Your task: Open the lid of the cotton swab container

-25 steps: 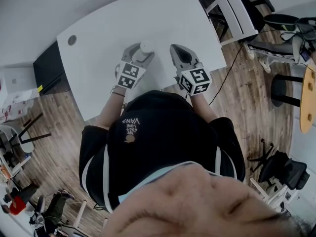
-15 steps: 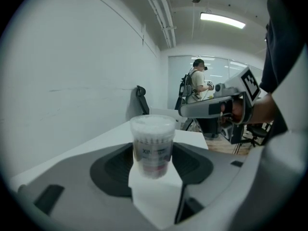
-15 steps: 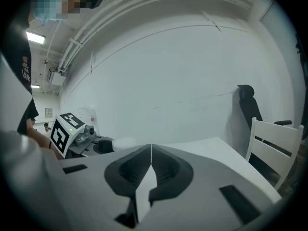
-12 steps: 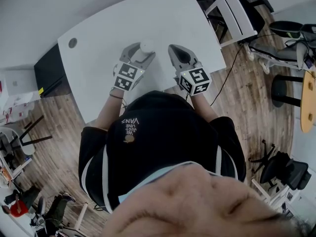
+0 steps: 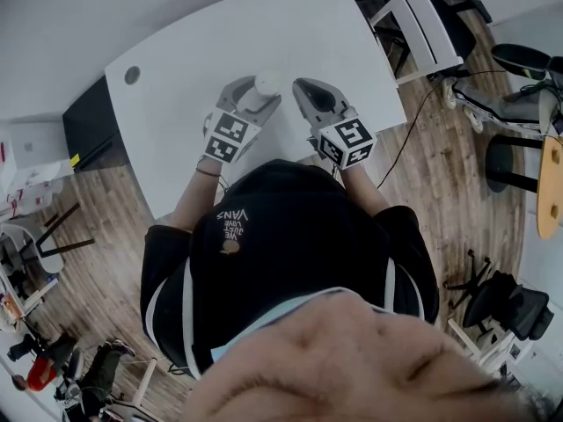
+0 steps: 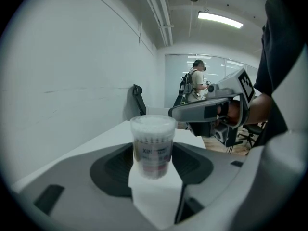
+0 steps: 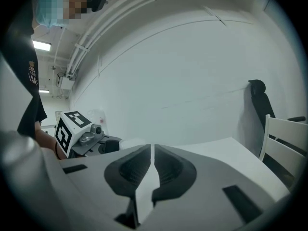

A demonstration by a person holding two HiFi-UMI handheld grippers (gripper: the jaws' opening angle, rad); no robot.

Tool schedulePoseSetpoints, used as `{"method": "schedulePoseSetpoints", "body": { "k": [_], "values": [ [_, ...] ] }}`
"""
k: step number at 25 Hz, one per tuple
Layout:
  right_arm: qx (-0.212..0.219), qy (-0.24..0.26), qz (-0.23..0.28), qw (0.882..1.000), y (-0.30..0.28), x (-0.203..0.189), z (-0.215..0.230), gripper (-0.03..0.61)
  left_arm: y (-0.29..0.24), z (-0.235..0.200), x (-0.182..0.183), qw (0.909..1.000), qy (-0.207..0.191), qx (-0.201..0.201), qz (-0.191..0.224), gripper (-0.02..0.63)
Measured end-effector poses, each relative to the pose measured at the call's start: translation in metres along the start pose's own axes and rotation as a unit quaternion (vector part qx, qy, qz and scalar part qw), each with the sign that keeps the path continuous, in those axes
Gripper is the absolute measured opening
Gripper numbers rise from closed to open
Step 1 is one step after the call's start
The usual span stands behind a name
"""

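Observation:
In the left gripper view the cotton swab container (image 6: 153,146), a clear round tub full of white swabs with its lid on, stands upright between the two pads. My left gripper (image 6: 154,165) is shut on its lower half. From the head view the container (image 5: 266,83) shows as a white disc just above the white table (image 5: 176,69), with the left gripper (image 5: 255,102) under it. My right gripper (image 5: 302,87) hovers just to the right of the container, apart from it, jaws shut and empty. The right gripper (image 7: 151,154) shows its pads pressed together with nothing between them.
A round cable hole (image 5: 132,75) sits at the table's far left corner. A white chair (image 5: 422,25) stands past the table's right edge, with dark office chairs (image 5: 506,161) further right. A person (image 6: 196,83) stands far back in the room.
The left gripper has lifted the container a little. The right gripper has shifted left, closer to the container.

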State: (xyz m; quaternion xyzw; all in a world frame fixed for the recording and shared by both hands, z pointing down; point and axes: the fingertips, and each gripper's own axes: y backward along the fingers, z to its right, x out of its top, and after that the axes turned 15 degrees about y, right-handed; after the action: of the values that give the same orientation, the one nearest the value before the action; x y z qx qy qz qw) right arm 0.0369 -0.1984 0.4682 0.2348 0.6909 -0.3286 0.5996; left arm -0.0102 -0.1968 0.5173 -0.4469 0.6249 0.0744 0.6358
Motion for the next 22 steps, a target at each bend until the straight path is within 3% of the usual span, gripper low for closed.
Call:
{"method": "schedulePoseSetpoints", "body": {
  "k": [16, 17, 19, 22],
  "values": [
    [0.060, 0.013, 0.030, 0.998, -0.005, 0.012, -0.016, 0.018, 0.000, -0.001, -0.001, 1.0000, -0.004, -0.003, -0.003, 0.259],
    [0.063, 0.012, 0.030, 0.997, -0.005, 0.012, -0.017, 0.035, 0.001, -0.001, -0.002, 1.0000, -0.004, -0.003, -0.003, 0.259],
    [0.074, 0.011, 0.029, 0.997, -0.006, 0.011, -0.020, 0.150, 0.001, 0.000, -0.002, 1.0000, -0.005, -0.002, -0.004, 0.259],
    [0.095, 0.014, 0.034, 0.995, -0.006, 0.012, -0.026, 0.201, 0.000, 0.002, -0.003, 0.9999, -0.013, -0.002, -0.007, 0.259]
  ]
}}
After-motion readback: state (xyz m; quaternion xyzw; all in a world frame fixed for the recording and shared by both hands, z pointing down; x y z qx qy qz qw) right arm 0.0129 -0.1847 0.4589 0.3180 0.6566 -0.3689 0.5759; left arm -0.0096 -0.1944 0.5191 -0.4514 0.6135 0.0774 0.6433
